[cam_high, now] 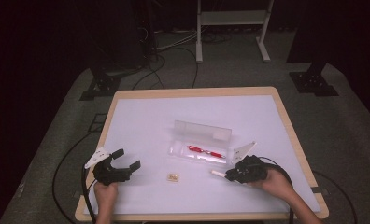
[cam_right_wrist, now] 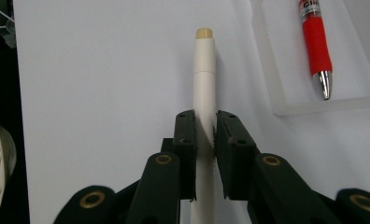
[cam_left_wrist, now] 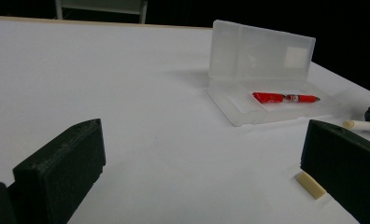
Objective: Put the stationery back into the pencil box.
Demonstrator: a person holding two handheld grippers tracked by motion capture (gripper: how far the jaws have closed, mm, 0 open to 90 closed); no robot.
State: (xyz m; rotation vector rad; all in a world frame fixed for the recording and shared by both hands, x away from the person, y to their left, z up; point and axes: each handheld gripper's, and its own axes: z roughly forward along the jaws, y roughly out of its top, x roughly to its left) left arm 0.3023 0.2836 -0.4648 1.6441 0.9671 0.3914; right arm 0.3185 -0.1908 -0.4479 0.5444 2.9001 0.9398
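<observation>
The right hand-held gripper (cam_right_wrist: 205, 133) was clenched on a white pen (cam_right_wrist: 204, 84), its jaws pinching the barrel partway along, so that the capped, tan-tipped end stuck out ahead of them. In the high view that same right hand-held gripper (cam_high: 233, 174) sat just in front of the open clear pencil case (cam_high: 201, 154), on the person's side of it, with the white pen (cam_high: 217, 173) pointing leftward, roughly parallel to the case's long front edge. That was the relation the next move seemed to turn on: the tray lay just beyond the pen, and the pen's long axis already ran much the same way as the tray and as the red pen (cam_high: 204, 150) lying inside it, so a short carry away from the person looked enough, with little turning.

The left hand-held gripper (cam_high: 126, 158) stood released, jaws wide apart, well to the left of the case over the bare white surface (cam_high: 145, 116), and was clearly the farther of the two from it. A small tan eraser (cam_high: 174, 177) lay in front of the case, between the two grippers, untouched.
</observation>
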